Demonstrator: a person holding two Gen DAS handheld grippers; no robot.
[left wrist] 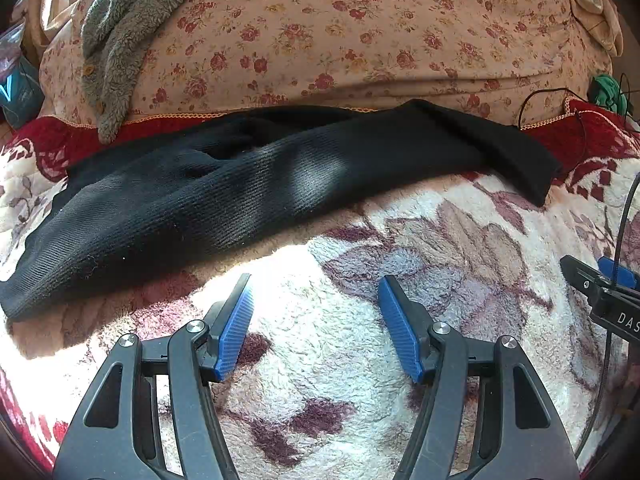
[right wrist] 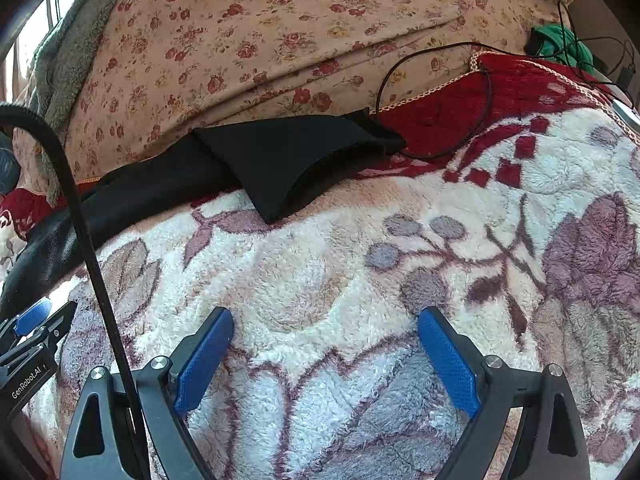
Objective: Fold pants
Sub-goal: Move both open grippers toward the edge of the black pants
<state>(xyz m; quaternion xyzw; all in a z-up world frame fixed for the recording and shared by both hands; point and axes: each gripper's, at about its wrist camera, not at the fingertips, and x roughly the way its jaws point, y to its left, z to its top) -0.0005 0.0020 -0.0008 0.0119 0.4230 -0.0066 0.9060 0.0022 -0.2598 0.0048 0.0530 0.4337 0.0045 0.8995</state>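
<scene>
Black pants lie stretched left to right across a fleecy floral blanket, folded lengthwise into a long strip. Their right end shows in the right wrist view, lying flat beside the red blanket border. My left gripper is open and empty, hovering over the blanket just short of the pants' near edge. My right gripper is open and empty over the blanket, well short of the pants' right end. Each gripper shows at the edge of the other's view: the right one, the left one.
A floral quilt is piled behind the pants. A grey fleece garment lies on it at the left. A thin black cable loops over the red border near the pants' right end. A green item sits at the far right.
</scene>
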